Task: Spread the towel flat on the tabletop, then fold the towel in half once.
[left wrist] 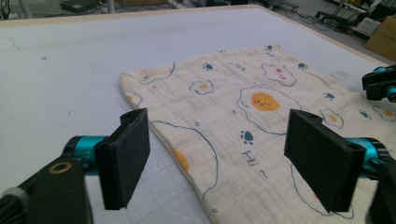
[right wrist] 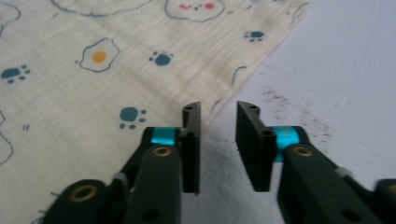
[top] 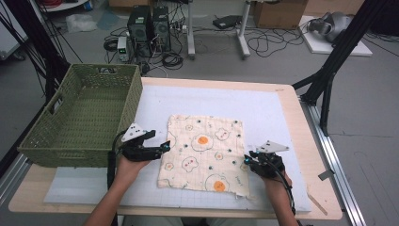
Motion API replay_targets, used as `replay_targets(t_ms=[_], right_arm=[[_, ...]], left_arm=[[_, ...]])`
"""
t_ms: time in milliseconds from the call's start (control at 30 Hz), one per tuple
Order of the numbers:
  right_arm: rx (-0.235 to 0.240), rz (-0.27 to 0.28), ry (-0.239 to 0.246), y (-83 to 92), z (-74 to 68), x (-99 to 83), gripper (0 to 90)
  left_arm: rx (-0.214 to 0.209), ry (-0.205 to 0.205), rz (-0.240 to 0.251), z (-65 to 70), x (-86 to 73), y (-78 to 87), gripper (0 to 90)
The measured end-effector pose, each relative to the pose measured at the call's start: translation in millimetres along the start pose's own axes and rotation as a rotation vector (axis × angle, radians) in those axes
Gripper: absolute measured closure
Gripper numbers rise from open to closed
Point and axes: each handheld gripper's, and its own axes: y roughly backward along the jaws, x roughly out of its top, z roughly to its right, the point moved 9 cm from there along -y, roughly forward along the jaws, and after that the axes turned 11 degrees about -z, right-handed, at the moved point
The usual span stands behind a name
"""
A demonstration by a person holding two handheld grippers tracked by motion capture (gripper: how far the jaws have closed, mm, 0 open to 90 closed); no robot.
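Where blue paw prints scatter, "Hi~" on the cloth (left wrist: 243,121), nothing else legible.

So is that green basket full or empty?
Empty. The high view looks down into the green basket and shows its bare woven floor and walls; the cloth lies outside it, flat on the table.

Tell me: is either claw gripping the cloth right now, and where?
Neither. The left claw stands wide open over the printed cloth's edge; the right claw is slightly open beside its corner, pads clear.
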Motion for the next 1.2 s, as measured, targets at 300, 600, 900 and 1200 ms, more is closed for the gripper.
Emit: replay_targets(t_ms=[300,600,900,1200], right_arm=[[-0.017,0.127,-0.049,30.3,20.1,3.4,18.8],[0.000,0.160,-0.078,33.6,26.9,5.0,11.7],[0.007,0.181,-0.088,36.2,26.8,9.6,11.5],[0.008,0.174,-0.086,35.5,25.2,8.8,11.5]], left_arm=[[-0.044,-0.030,0.021,6.6,1.3,3.3,18.1],[-0.050,-0.057,0.011,8.7,-0.4,3.8,18.9],[-0.055,-0.061,-0.008,11.7,-3.9,0.5,19.0],[-0.060,-0.030,-0.003,10.1,-2.7,-1.4,18.8]])
